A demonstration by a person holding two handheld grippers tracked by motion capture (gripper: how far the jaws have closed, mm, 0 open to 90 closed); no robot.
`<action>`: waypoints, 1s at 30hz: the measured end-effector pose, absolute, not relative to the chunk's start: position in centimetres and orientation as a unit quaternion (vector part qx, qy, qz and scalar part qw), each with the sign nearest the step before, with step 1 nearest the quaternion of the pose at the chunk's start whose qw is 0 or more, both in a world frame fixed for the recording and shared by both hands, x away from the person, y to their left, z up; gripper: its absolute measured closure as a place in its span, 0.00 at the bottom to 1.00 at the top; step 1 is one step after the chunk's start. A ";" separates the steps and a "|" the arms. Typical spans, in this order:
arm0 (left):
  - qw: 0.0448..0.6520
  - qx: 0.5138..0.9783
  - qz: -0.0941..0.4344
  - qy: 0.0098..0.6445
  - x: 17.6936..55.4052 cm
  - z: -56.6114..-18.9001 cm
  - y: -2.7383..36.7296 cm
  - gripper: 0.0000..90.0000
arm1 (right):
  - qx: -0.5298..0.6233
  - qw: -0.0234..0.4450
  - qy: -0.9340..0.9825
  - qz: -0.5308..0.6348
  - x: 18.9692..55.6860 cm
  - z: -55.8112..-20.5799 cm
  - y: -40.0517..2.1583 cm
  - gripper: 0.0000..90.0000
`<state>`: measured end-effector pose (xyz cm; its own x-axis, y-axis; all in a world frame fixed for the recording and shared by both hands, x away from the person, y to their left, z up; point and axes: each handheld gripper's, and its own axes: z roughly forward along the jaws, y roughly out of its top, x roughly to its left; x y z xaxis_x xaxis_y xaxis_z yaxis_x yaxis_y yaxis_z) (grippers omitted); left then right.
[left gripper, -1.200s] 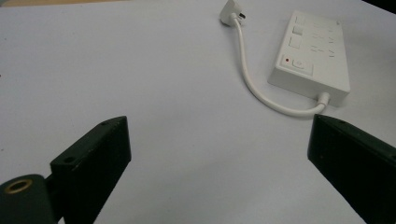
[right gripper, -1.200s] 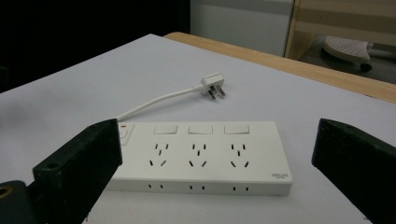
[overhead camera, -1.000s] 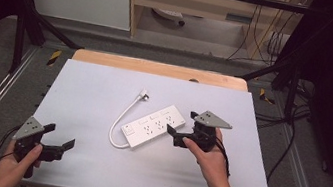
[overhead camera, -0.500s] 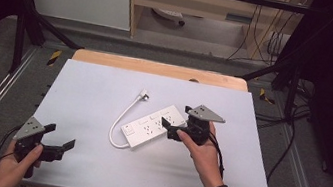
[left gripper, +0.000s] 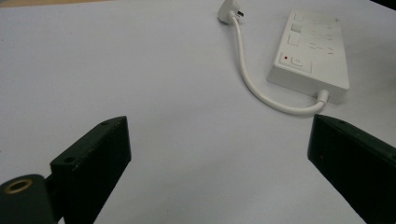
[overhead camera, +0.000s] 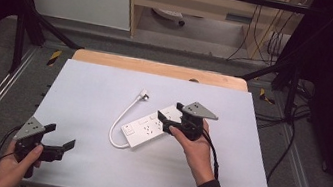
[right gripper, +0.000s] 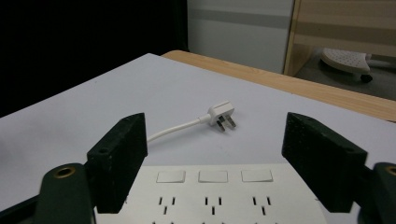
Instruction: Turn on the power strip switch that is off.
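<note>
Right gripper view looks along the right gripper (right gripper: 212,158), and its two black jaws stand one on each side of the white power strip (right gripper: 210,196). The jaws have just been closing in, with the strip between them. I see a small gap on both sides, so the pads do not press on the strip and the claw holds nothing. The strip lies flat on the white table (right gripper: 70,116), with three square buttons and rows of little slots facing up. Past the strip, a thin white cord (right gripper: 175,128) runs off to a white plug (right gripper: 221,114) that lies on the table with its metal pins showing. From the high view, the right gripper (overhead camera: 171,115) sits at the far end of the power strip (overhead camera: 148,128), near the middle of the table (overhead camera: 95,82), and a hand (overhead camera: 196,151) holds it from behind. The cord (overhead camera: 122,122) loops out from the near end of the strip and bends up to the plug (overhead camera: 143,94). The left gripper (overhead camera: 58,142) is well apart from the strip, by the near left corner of the table, held in the other hand (overhead camera: 16,168). Its jaws stand wide with nothing between them. In the left gripper view, bare table (left gripper: 140,70) lies between the jaws, and the power strip (left gripper: 310,56) sits farther off.
</note>
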<state>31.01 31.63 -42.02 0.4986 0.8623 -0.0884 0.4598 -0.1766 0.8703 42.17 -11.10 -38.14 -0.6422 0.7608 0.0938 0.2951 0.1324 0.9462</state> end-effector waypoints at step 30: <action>0.453 0.741 0.218 0.445 31.0 -42.1 31.5 0.07 | 0.374 0.193 0.763 0.490 43.8 -39.6 -8.2 0.73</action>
<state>31.03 31.49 -42.07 0.5088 0.8573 -0.0789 0.4618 -0.1944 0.8654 43.82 -8.24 -39.64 -0.6451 0.7607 0.0727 0.3819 0.2385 0.8929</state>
